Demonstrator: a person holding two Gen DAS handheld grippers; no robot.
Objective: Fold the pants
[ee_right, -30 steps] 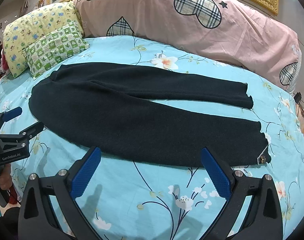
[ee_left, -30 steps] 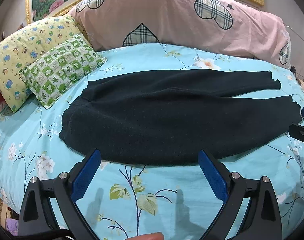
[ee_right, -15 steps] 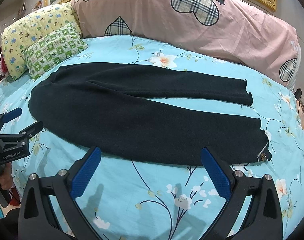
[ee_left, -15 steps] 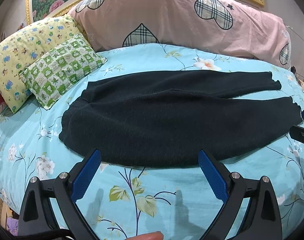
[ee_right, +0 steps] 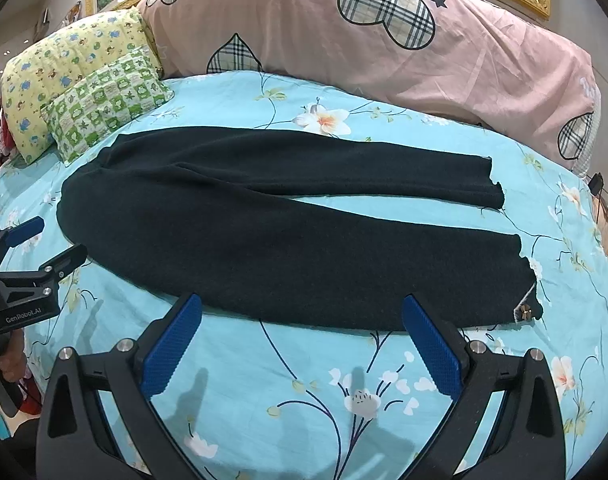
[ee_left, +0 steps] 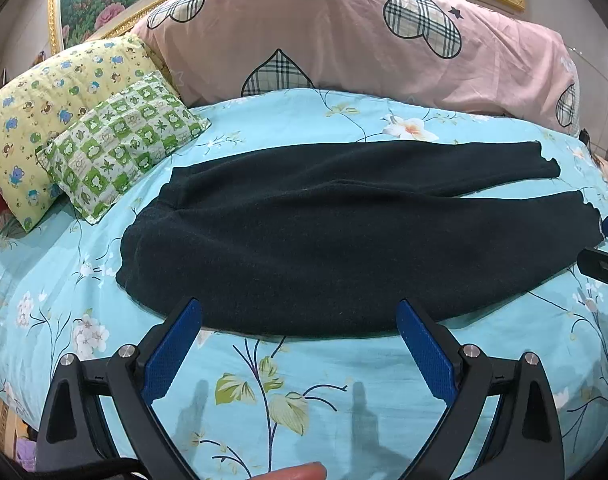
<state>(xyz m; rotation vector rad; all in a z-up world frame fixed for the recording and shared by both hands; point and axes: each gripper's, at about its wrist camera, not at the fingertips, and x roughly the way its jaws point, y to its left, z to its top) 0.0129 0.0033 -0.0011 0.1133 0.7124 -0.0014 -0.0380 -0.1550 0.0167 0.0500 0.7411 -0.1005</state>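
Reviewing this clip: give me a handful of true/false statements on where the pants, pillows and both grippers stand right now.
1. The pants lie spread flat on the bed sheet. True.
2. The left gripper is shut on the waistband. False: its fingers are open, holding nothing.
3. The two legs are already folded onto each other. False: they lie side by side, split at the cuffs.
4. The green checked pillow leans against the yellow pillow. True.
5. The right gripper is open, near the pants' near edge. True.

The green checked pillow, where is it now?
In both views, the green checked pillow lies far left, against the yellow pillow, beyond the pants' waist.
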